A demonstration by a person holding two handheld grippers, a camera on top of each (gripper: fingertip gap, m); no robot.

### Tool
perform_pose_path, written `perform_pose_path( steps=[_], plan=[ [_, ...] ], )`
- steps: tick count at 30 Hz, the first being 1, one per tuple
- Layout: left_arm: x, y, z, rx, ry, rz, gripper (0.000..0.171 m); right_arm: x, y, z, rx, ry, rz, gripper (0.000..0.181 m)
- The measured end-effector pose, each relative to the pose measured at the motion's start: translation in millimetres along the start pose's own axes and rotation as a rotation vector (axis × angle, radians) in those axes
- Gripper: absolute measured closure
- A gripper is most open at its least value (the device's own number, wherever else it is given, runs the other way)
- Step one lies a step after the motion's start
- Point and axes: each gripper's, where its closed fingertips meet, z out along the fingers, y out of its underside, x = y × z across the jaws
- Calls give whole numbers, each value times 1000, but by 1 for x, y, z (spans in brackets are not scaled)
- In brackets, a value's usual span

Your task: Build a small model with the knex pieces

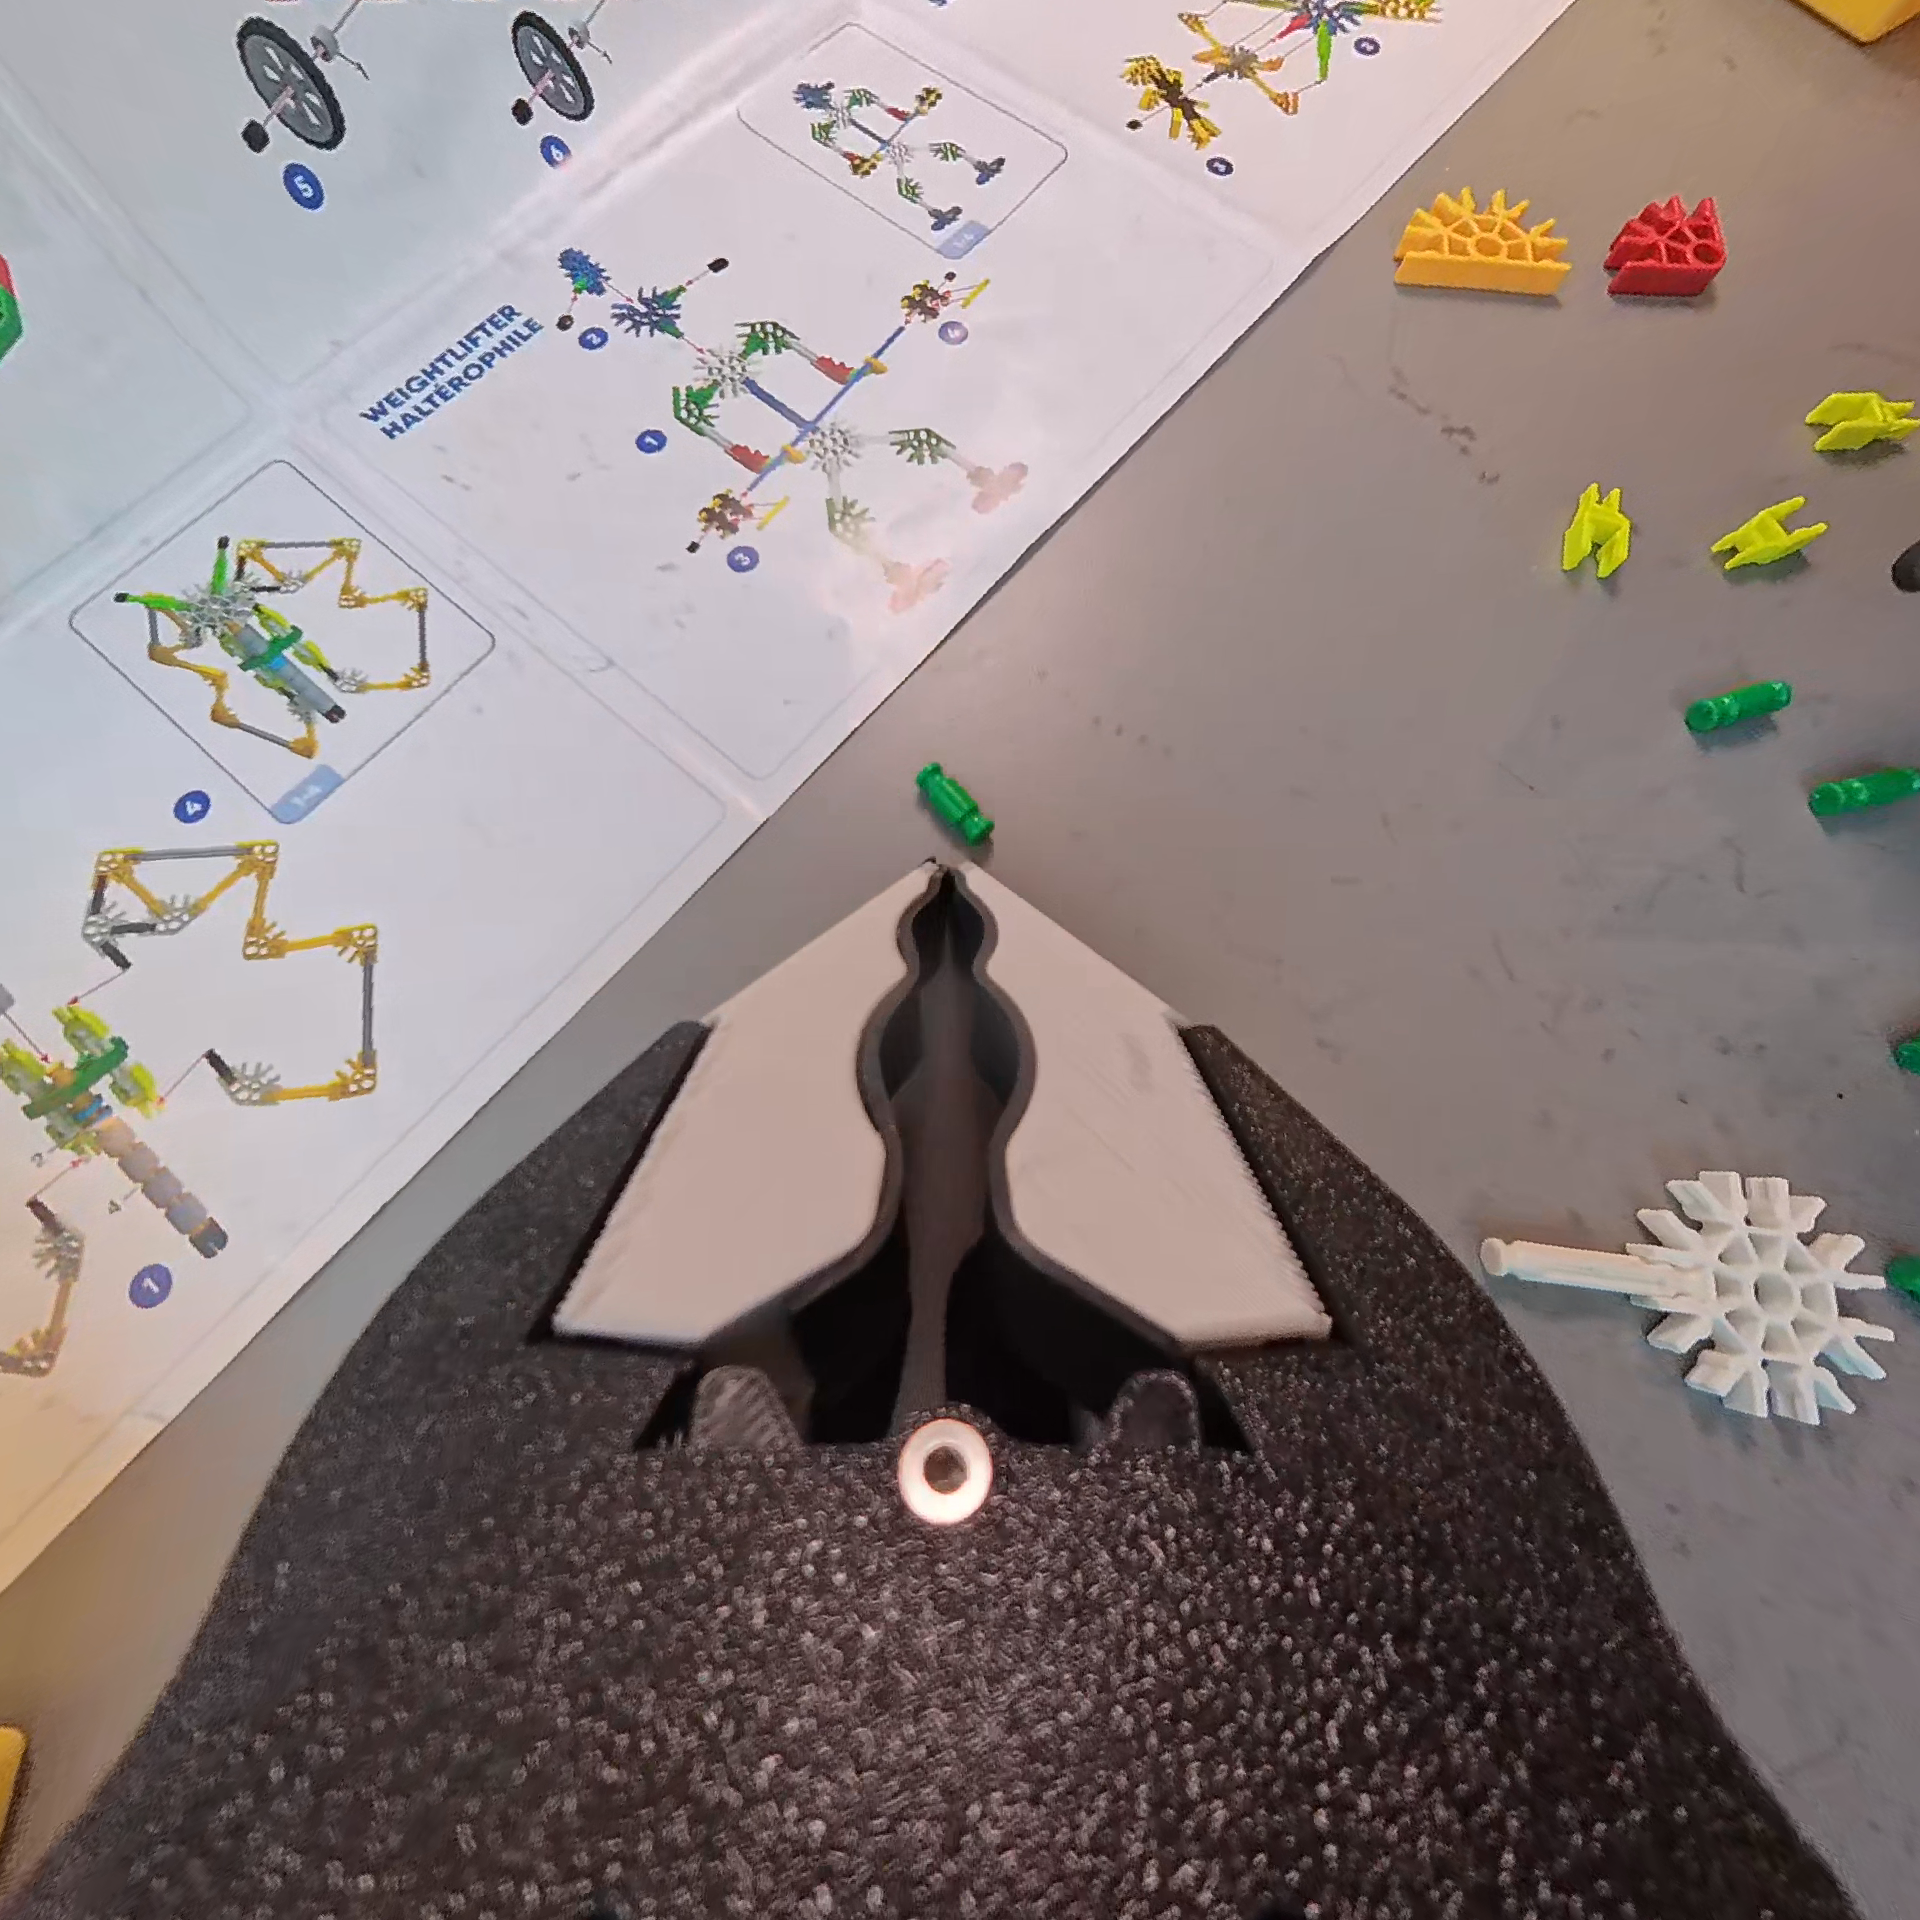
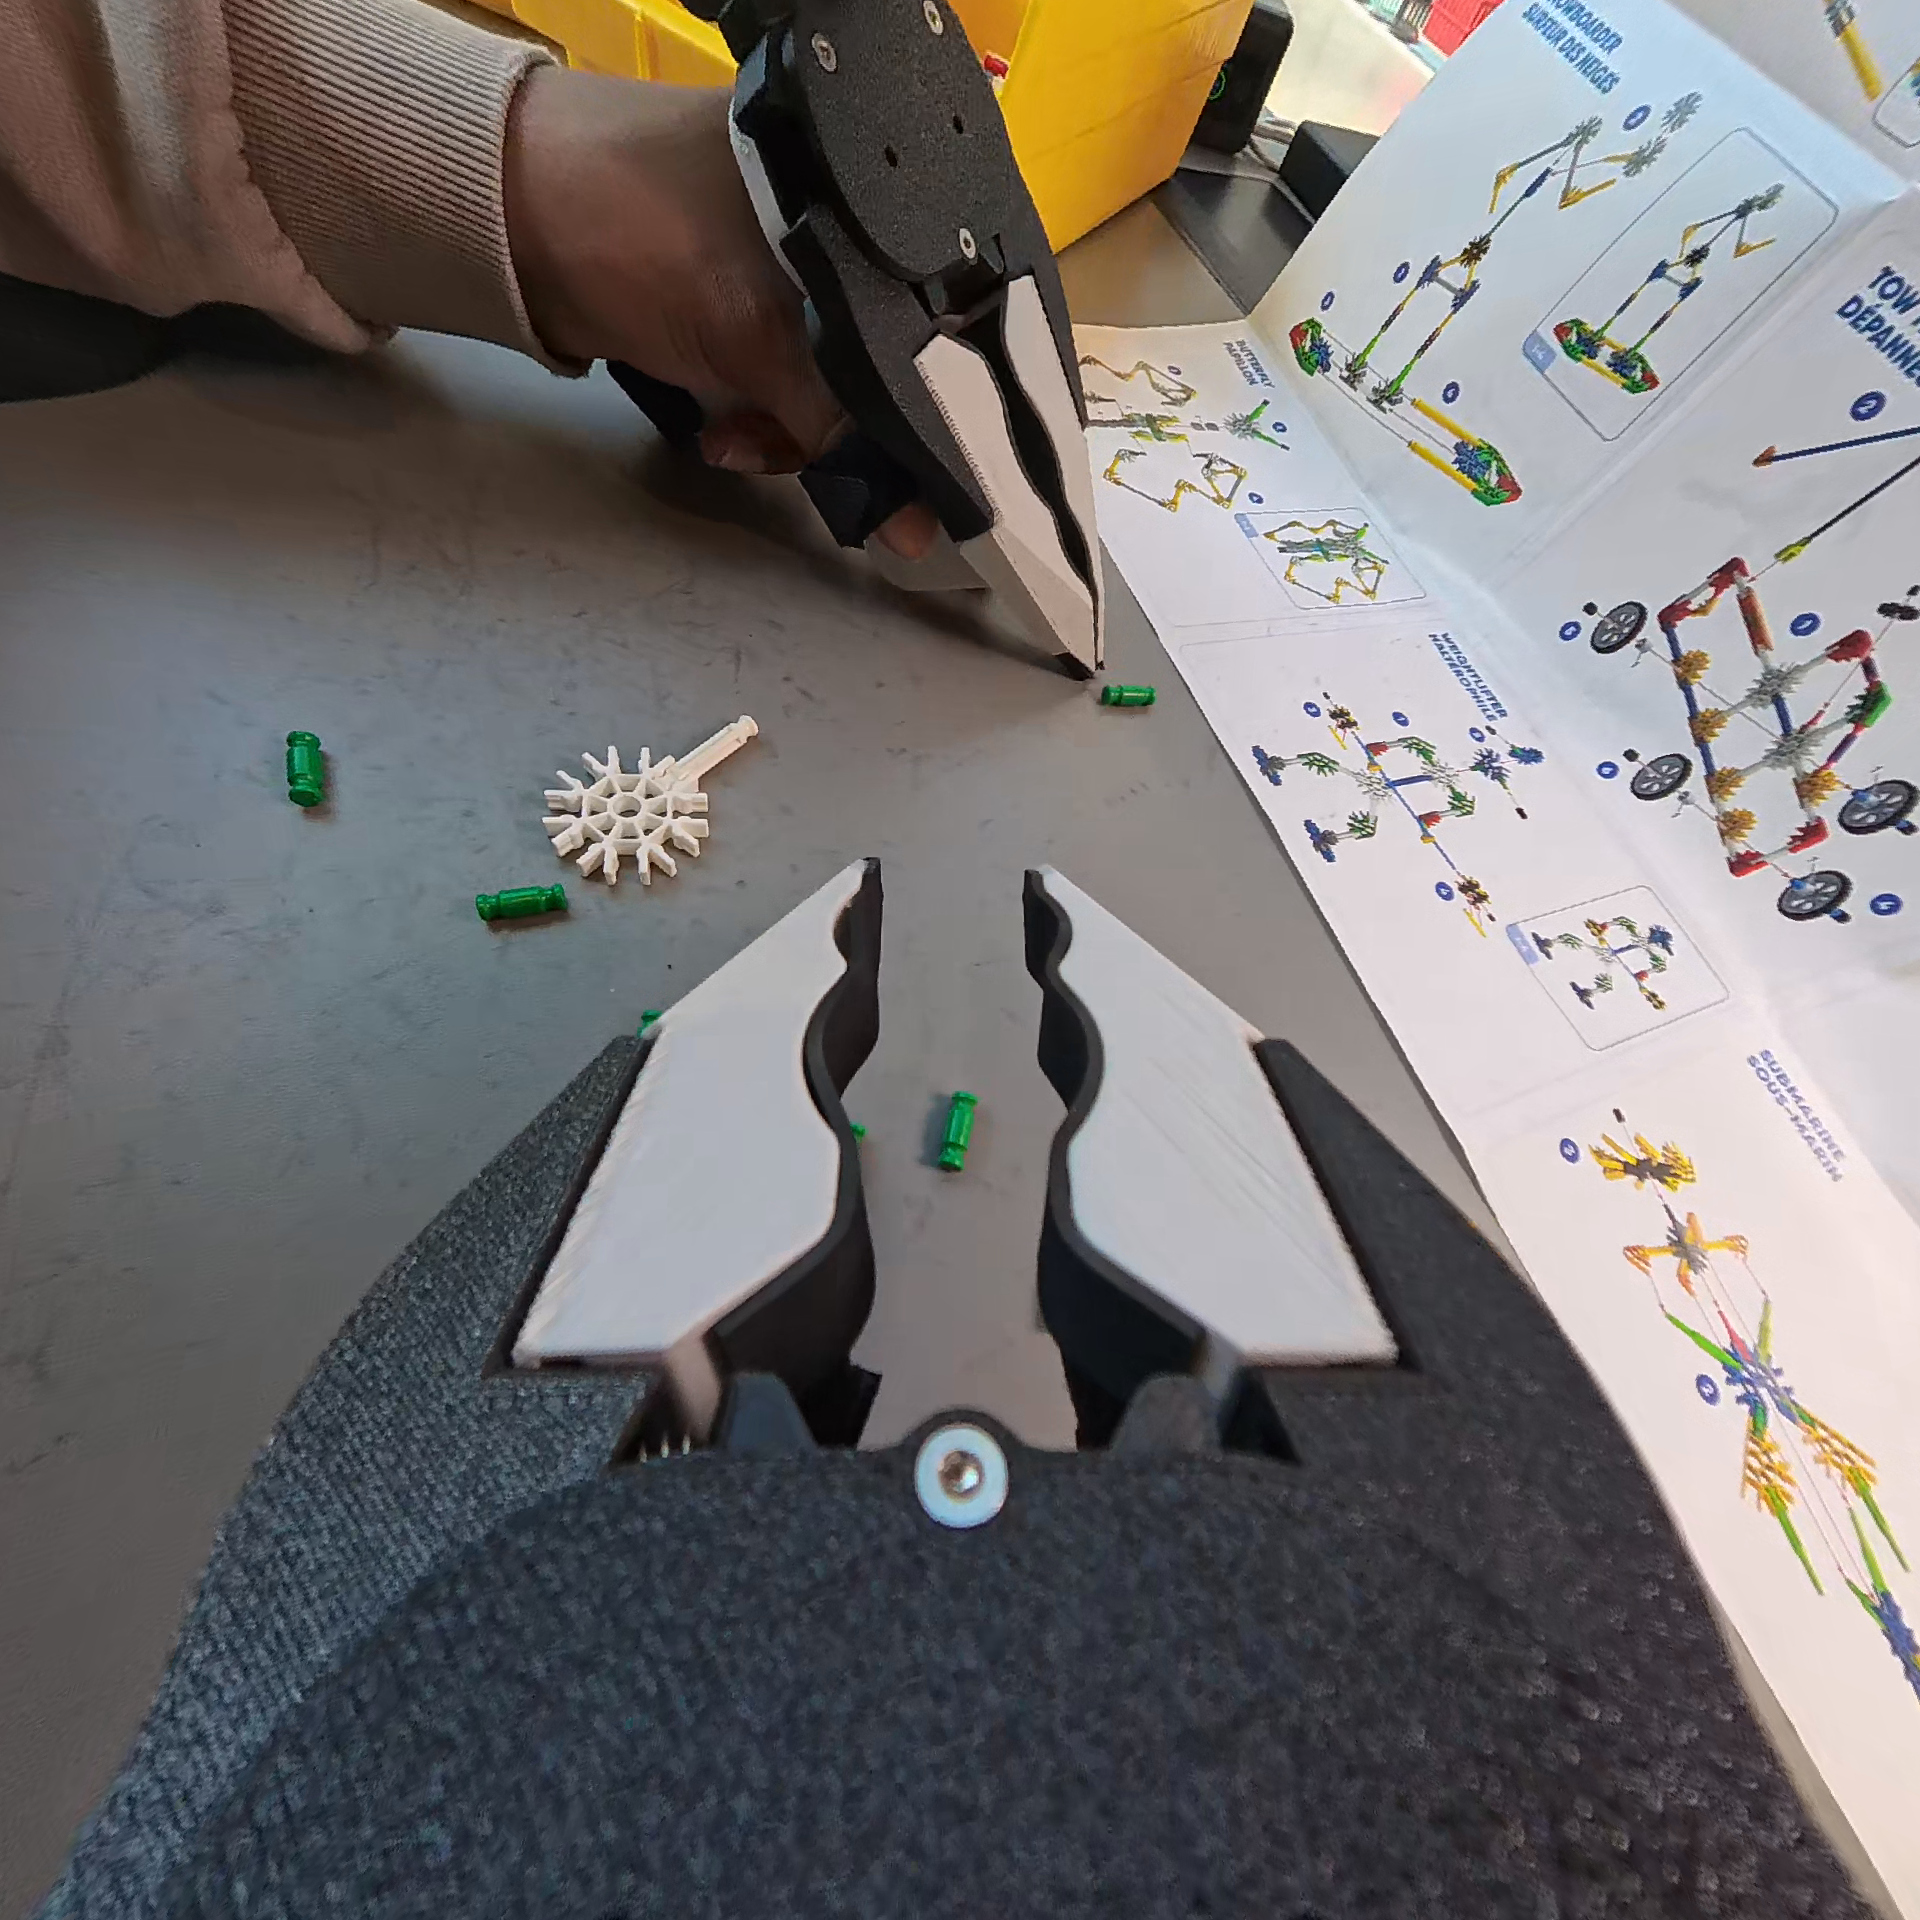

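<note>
My grey bench (image 1: 1299,644) is scuffed and carries a big white instruction sheet (image 1: 436,436) printed with coloured model diagrams, laid slantwise along one side. Loose construction pieces lie on the bare surface: a white snowflake connector (image 2: 627,814) with a white rod (image 2: 722,744) plugged into it, short green rods (image 2: 303,768) scattered about, one green rod (image 1: 954,801) just beside the sheet's edge. Farther off sit a yellow half-round connector (image 1: 1481,249), a red connector (image 1: 1662,249) next to it, and three lime clips (image 1: 1595,530). A yellow bin (image 2: 1122,104) stands behind.

matt grey table (image 1: 1299,727), scuffed; glossy paper instruction sheet (image 1: 520,675); smooth plastic green rod (image 1: 954,802); grainy black tongs (image 1: 940,873).
</note>
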Motion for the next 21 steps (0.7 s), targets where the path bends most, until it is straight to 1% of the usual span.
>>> perform_pose_path(
  steps=[7, 10, 11, 12, 15, 18, 21],
  plan=[
    [1, 2, -2, -6, 11, 26, 171, 2, -2, -2, 7, 13, -12, 156],
    [0, 1, -2, 11, 4, 30, 171, 4, -3, -3, 12, 22, -12, 156],
    [1, -1, -2, 14, 2, 29, 165, 6, -3, -4, 13, 26, -8, 156],
    [3, -3, -1, 21, 10, 25, 153, 7, -3, -4, 14, 29, -2, 156],
    [10, -10, 6, 25, 20, 29, 140, 9, -2, -3, 16, 31, 20, 156],
    [14, -18, 16, 20, 8, 39, 138, 9, -1, -2, 17, 28, 26, 156],
    [17, -27, 27, 14, 20, 19, 139, 8, 1, -1, 8, 27, 23, 156]
  ],
)
